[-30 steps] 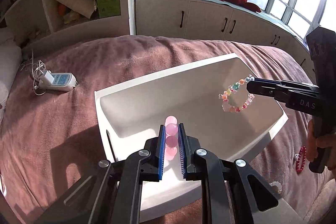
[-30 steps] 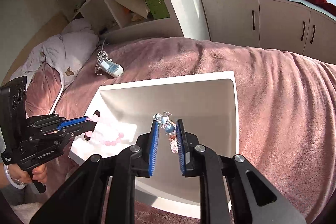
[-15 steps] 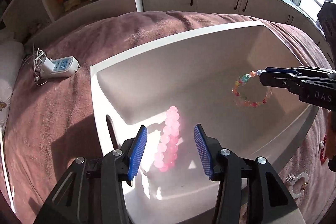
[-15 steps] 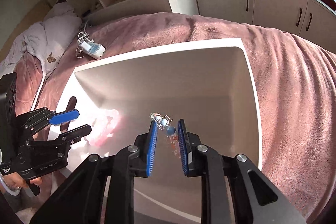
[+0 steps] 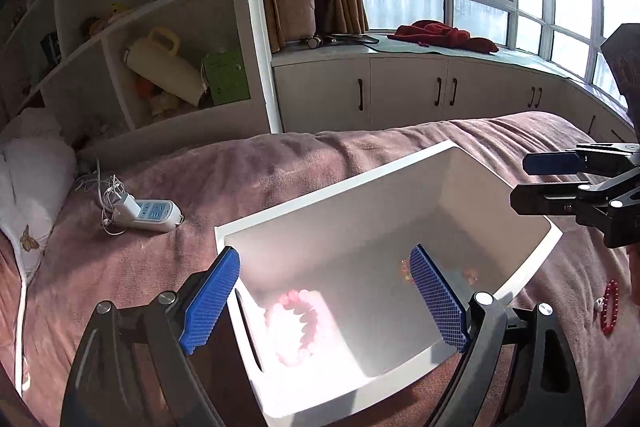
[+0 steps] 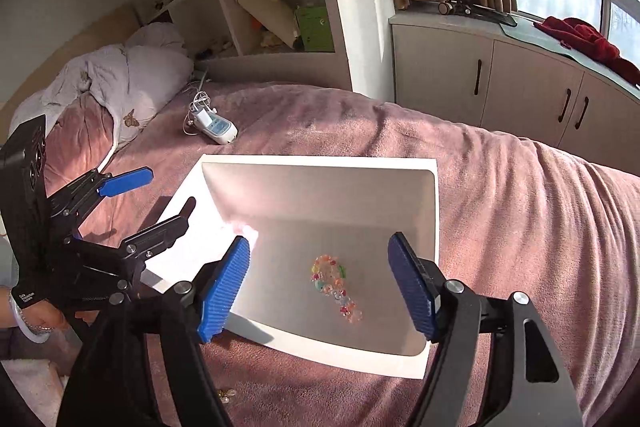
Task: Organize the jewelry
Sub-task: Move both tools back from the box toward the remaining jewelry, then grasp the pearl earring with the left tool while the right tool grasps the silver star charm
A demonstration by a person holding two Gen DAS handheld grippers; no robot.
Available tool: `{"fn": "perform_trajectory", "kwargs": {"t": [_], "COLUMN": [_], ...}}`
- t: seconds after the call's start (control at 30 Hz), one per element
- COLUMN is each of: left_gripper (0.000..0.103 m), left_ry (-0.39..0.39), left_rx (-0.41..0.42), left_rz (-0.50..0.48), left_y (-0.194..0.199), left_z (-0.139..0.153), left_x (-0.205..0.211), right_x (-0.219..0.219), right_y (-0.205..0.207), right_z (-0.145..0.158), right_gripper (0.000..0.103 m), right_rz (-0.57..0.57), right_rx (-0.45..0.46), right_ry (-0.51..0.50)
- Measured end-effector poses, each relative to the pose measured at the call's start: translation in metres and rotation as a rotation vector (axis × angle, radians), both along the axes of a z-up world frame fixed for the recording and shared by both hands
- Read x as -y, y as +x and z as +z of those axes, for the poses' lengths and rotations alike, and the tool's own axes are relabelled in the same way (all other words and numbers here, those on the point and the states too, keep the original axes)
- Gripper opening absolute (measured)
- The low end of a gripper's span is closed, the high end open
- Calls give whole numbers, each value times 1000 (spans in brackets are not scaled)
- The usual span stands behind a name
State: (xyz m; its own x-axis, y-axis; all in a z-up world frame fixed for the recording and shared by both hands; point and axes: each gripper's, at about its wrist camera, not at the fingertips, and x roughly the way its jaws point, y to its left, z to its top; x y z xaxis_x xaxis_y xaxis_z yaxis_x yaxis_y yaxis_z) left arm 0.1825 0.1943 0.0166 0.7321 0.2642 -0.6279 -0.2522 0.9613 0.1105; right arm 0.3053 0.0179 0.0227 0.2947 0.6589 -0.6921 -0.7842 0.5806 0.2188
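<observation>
A white open box (image 5: 336, 205) (image 6: 320, 159) sits on the mauve bedspread. A pink bead bracelet (image 5: 294, 327) lies on its floor at the near left. A multicoloured bead bracelet (image 6: 334, 281) lies on the floor towards the right; part of it shows in the left wrist view (image 5: 404, 269). My left gripper (image 5: 324, 301) (image 6: 154, 199) is open and empty, raised above the box's near edge. My right gripper (image 6: 320, 287) (image 5: 532, 181) is open and empty above the box's right side.
A red bead bracelet (image 5: 610, 307) lies on the bedspread right of the box. A small charm piece (image 6: 226, 395) lies near the box's front. A white power strip with cables (image 5: 148, 215) lies at the left. Pillows, shelves and cabinets stand behind the bed.
Both grippers opened and let go: the pink bracelet and the multicoloured bracelet dropped onto the box floor. Both grippers then drew back and rose above the box.
</observation>
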Motion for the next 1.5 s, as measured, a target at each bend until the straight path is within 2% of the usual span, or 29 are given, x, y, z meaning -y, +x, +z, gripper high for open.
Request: {"fn": "perform_trajectory", "kwargs": {"t": [0.03,0.1,0.2,0.33,0.53,0.7,0.83,0.97,1.03,1.27,1.37,1.5], "left_gripper": [95,95,96,99,99,99,99,99,99,99,99,97], "left_ry": [39,106,132,121,71,132,113,24,-8,-188,-198,-181], "left_rx": [20,45,59,68,56,46,-6,-92,-135,-225,-253,-278], "left_rz": [4,2,-39,-53,-72,-151,-222,-313,-324,-237,-220,-225], "left_y": [-4,-13,-24,-41,-57,-75,-87,-92,-91,-84,-84,-81], "left_z": [4,10,16,22,21,6,-17,-46,-61,-98,-109,-119], "left_x": [7,22,42,63,81,104,118,122,122,101,96,99], "right_x": [10,32,64,101,135,143,129,105,95,73,66,60], "right_y": [-6,-18,-38,-59,-80,-84,-89,-97,-99,-101,-102,-105], "right_z": [8,22,35,38,14,-18,-50,-72,-82,-111,-119,-126], "right_gripper": [87,95,98,98,98,98,98,88,86,67,65,55], "right_rz": [-2,-1,9,6,-5,-12,45,77,87,139,156,167], "right_rx": [13,39,72,116,109,73,40,55,57,2,-15,-22], "right_ry": [23,64,104,92,41,43,-6,-78,-107,-180,-214,-241]}}
